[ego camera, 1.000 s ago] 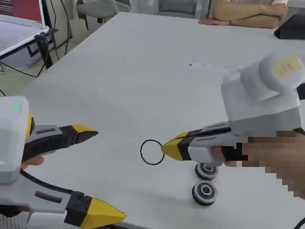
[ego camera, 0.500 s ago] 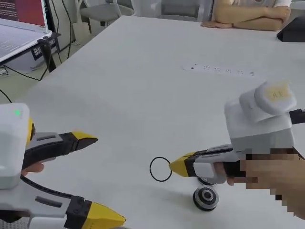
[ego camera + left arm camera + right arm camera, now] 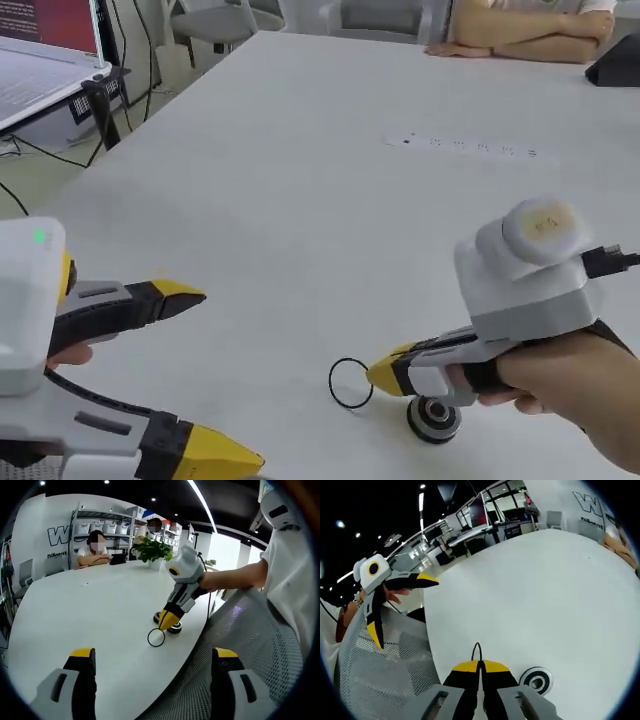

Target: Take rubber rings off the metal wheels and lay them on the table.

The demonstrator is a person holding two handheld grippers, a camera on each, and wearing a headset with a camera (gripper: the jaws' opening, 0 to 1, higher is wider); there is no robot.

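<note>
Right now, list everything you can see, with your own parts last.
Table: one, white, under everything.
Rubber ring: one, black, held by the right gripper, near edge.
Metal wheel: at least one, silver hub with black rim, on the table beside that gripper.
Power strip: one, white, far part of the table.
Seated person: one, arms on the far edge.
Potted plant: one, green, far end.
Mesh chair: one, grey, near edge.
Left gripper: yellow-tipped fingers apart, empty.
Right gripper: yellow-tipped fingers closed on the ring.

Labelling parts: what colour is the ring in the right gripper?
Black ring; head view shows it best.
</note>
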